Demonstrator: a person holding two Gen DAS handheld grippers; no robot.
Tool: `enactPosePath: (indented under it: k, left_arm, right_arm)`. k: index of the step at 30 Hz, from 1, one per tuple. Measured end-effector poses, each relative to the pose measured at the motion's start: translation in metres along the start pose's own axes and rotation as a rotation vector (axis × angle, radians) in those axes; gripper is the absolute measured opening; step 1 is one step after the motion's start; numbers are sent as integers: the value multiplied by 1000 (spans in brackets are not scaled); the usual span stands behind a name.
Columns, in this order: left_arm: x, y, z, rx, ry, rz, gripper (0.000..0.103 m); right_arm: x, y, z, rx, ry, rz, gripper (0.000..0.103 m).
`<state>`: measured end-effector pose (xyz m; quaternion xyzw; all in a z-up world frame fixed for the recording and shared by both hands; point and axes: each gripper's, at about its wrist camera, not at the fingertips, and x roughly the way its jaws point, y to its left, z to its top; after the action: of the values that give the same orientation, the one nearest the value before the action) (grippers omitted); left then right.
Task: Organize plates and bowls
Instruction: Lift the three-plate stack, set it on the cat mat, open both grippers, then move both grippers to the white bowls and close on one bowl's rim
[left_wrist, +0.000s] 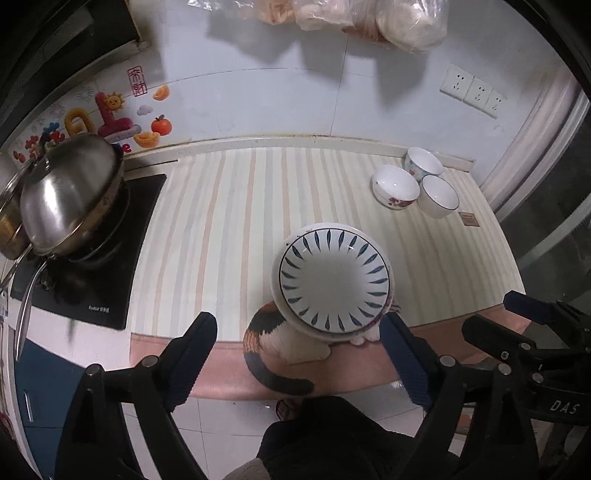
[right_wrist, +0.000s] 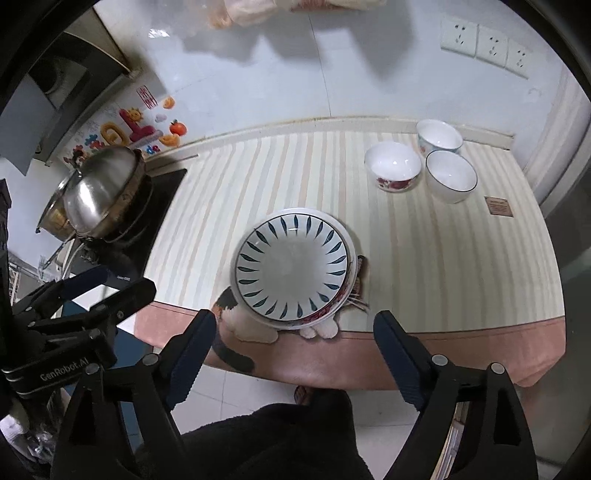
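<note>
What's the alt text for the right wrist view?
A stack of plates, topped by a white plate with blue leaf-shaped marks, sits at the near edge of a striped countertop, ahead of the open right gripper. Three white bowls cluster at the far right; a steel pot lid is on the left, the left gripper below it.

I hold my left gripper (left_wrist: 299, 354) and right gripper (right_wrist: 295, 350) side by side, jaws spread wide, both empty, at the counter's near edge (right_wrist: 443, 347).
</note>
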<state>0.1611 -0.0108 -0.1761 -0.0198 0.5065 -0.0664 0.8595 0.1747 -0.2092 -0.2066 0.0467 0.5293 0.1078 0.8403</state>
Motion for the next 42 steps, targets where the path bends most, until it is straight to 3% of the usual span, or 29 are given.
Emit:
enactPosePath:
  k: [8, 14, 20, 25, 29, 34, 36, 38, 42]
  left_arm:
    - [-17, 1, -24, -36, 2, -17, 91]
    - [-16, -3, -24, -55, 5, -7, 91]
    - [-4, -12, 1, -47, -51, 0, 91]
    - [24, -37, 53, -7, -129, -25, 91]
    - [71, -69, 107, 21, -145, -36, 91]
    - [161, -100, 171, 22, -53, 3, 91]
    - [202, -109, 192, 24, 11, -11, 90]
    - [236, -116, 206, 26, 67, -27, 79]
    - [298, -129, 230, 18, 177, -81, 58]
  right_arm:
    - [-36, 13, -25, 9, -60, 38, 94]
    - [-42, 9, -26, 8, -68, 44, 95]
    - [-26, -26, -7, 57, -78, 102, 95]
    - [3, -93, 31, 152, -73, 170, 95]
    - [38, -155, 70, 224, -48, 192, 95]
    - [106, -228, 123, 287, 45, 203, 93]
    - [131, -248, 140, 306, 71, 207, 88]
    - [164, -265, 158, 322, 107, 214, 76]
    - [212, -282, 178, 351, 139, 206, 66]
